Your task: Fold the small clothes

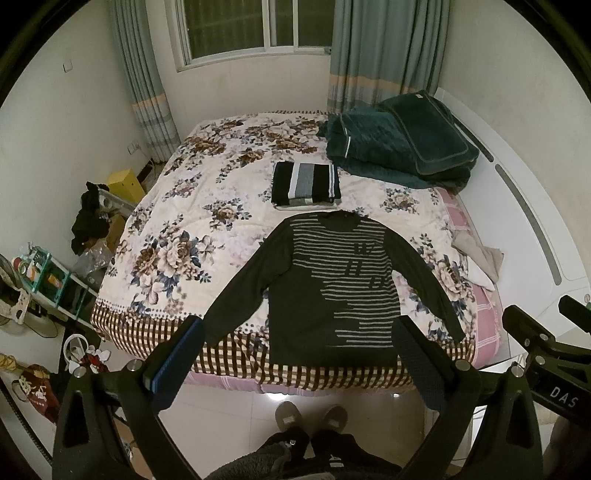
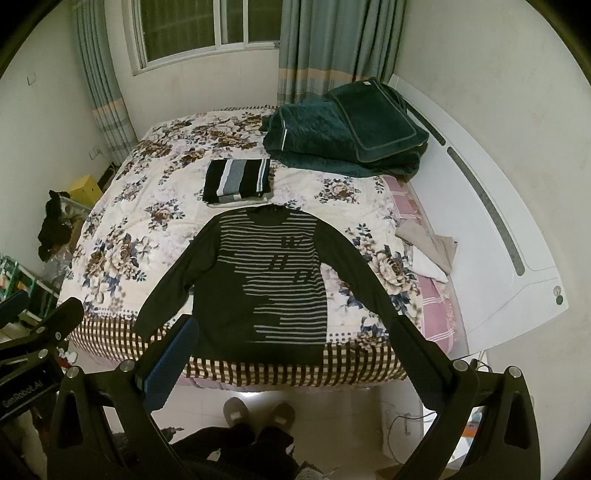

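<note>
Dark knit long-sleeved sweater point(image 1: 325, 291) with thin grey stripes, spread flat on our floral quilted bed point(image 1: 177, 236), sleeves angled outward, our left gripper point(image 1: 299, 354) and right gripper point(image 2: 291, 350) fingers released above the hem, empty.

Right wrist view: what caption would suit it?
Open right hand-held gripper above a dark striped sweater spread flat on a floral bed.

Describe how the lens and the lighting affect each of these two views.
Left wrist view: fisheye bends the bed edge and headboard; dim, yellowish indoor light; dark corners. Right wrist view: same curving, window dark, a small glare patch on the floor tiles.
</note>
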The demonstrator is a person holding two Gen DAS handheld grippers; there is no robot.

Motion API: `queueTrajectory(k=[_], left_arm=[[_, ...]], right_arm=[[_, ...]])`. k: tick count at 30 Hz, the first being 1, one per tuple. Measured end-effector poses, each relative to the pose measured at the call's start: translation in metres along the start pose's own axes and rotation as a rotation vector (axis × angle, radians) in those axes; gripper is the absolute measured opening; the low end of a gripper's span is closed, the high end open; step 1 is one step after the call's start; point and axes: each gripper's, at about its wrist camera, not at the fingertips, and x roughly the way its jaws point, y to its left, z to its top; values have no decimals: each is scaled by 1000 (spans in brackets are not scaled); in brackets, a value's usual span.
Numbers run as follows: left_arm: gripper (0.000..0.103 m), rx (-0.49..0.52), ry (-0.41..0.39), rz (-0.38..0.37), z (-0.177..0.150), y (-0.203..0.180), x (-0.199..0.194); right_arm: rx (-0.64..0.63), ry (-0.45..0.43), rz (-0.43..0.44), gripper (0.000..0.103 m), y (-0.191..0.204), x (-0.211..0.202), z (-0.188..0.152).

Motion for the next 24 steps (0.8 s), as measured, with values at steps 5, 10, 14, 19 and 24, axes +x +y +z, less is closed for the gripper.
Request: queueTrajectory(k=[5,10,14,19,24], left_arm=[[103,0,1,-2,0,1,0],[103,1,-2,-3,4,-2,-2],[103,1,-4,-7,15,3,0],[103,1,-10,-10,22,8,5],[103,2,-12,-11,22,9,6]], right_arm=[[0,-1,0,103,0,0,-1],[1,-2,-1,103,0,2,-2],[0,-4,-2,103,4,-6,3],[0,-5,0,103,6,-9,7],[1,-5,1,103,6,-10,8]])
